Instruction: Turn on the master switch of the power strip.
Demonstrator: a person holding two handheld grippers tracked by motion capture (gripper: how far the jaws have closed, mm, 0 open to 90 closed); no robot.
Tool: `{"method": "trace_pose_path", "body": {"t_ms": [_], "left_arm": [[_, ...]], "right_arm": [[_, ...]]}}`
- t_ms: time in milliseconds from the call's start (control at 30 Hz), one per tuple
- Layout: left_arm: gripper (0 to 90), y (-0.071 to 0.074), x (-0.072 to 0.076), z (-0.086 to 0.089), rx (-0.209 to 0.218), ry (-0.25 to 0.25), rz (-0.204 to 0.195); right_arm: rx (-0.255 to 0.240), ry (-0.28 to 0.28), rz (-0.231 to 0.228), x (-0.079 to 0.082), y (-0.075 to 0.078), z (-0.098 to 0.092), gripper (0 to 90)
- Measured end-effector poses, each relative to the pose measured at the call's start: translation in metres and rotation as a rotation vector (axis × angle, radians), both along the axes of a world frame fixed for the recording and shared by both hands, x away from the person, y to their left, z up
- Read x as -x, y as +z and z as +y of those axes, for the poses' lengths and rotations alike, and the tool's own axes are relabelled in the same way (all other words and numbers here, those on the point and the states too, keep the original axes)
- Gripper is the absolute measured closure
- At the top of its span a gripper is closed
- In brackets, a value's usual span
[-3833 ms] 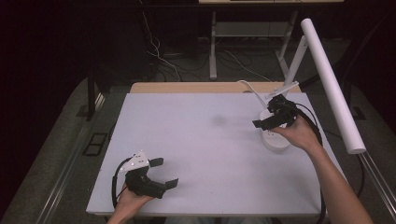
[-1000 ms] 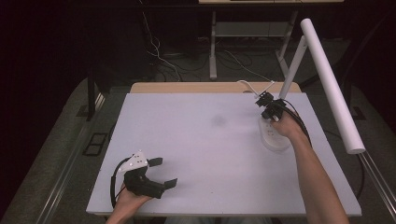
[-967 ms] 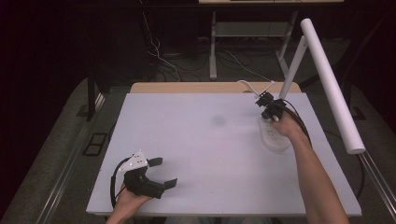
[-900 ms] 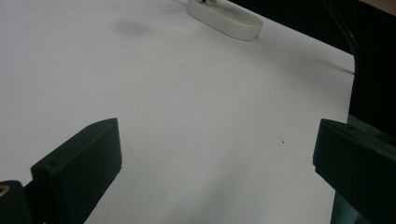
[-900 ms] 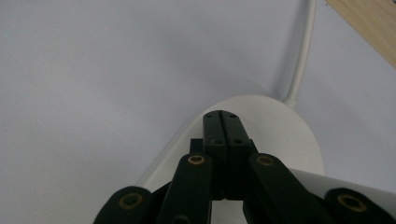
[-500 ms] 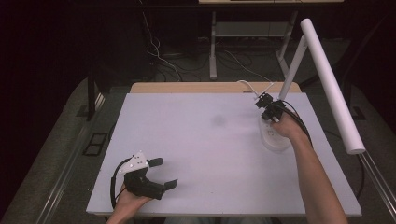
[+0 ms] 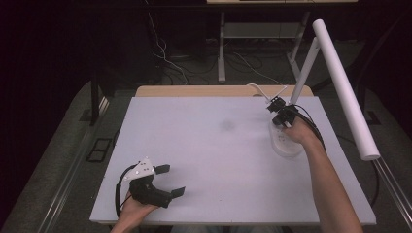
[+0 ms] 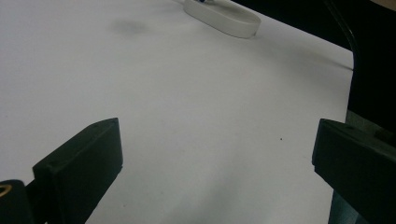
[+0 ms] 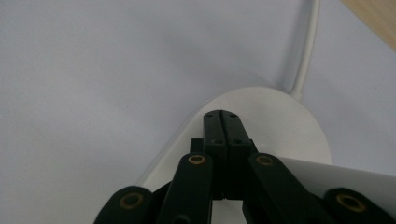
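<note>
A white desk lamp stands at the table's right, with a round base (image 7: 286,145) and a long tube head (image 7: 342,82). My right gripper (image 7: 279,121) is shut with nothing between its jaws. It points down at the base (image 9: 280,121), its joined tips (image 9: 222,115) over the near part of the disc. Whether the tips touch the disc I cannot tell. My left gripper (image 7: 171,180) rests open near the table's front left with nothing between its wide-apart jaws (image 8: 217,177). The lamp base (image 8: 224,21) lies far ahead of it.
The white table (image 7: 209,145) has a faint grey smudge (image 7: 227,125) near its middle. The lamp's white cable (image 9: 306,51) leaves the base toward the far edge. The lamp's arm (image 7: 303,73) rises behind my right hand. Dark floor and desk legs lie beyond.
Since the oldest frame my right hand has shifted slightly to the far left over the lamp base. Over the last second nothing has visibly moved.
</note>
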State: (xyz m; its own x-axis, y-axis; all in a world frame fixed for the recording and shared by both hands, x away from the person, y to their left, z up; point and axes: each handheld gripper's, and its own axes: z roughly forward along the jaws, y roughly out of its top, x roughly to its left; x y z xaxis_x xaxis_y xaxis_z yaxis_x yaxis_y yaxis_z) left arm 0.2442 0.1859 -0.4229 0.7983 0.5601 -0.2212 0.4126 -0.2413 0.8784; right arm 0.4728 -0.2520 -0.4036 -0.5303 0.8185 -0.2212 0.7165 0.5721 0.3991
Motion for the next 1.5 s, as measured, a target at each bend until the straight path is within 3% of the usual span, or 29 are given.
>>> {"method": "trace_pose_path", "body": {"t_ms": [100, 467, 967, 1333, 1500], "left_arm": [[0.8, 0.000, -0.001, 0.001, 0.002, 0.006, 0.004], [0.8, 0.000, -0.001, 0.002, 0.000, 0.006, 0.003], [0.8, 0.000, -0.001, 0.001, 0.005, 0.006, 0.004], [0.8, 0.000, -0.002, -0.001, 0.007, 0.002, 0.005], [0.8, 0.000, -0.001, -0.001, 0.009, 0.002, 0.004]], "right_arm": [[0.035, 0.010, -0.005, 0.001, 0.000, 0.004, 89.7], [0.066, 0.015, -0.011, 0.003, 0.004, 0.006, 89.3], [-0.022, 0.032, -0.063, 0.015, 0.026, 0.013, 89.3], [-0.074, 0.071, -0.090, 0.034, 0.041, 0.024, 89.2], [-0.121, 0.085, -0.097, 0.046, 0.043, 0.027, 88.2]]}}
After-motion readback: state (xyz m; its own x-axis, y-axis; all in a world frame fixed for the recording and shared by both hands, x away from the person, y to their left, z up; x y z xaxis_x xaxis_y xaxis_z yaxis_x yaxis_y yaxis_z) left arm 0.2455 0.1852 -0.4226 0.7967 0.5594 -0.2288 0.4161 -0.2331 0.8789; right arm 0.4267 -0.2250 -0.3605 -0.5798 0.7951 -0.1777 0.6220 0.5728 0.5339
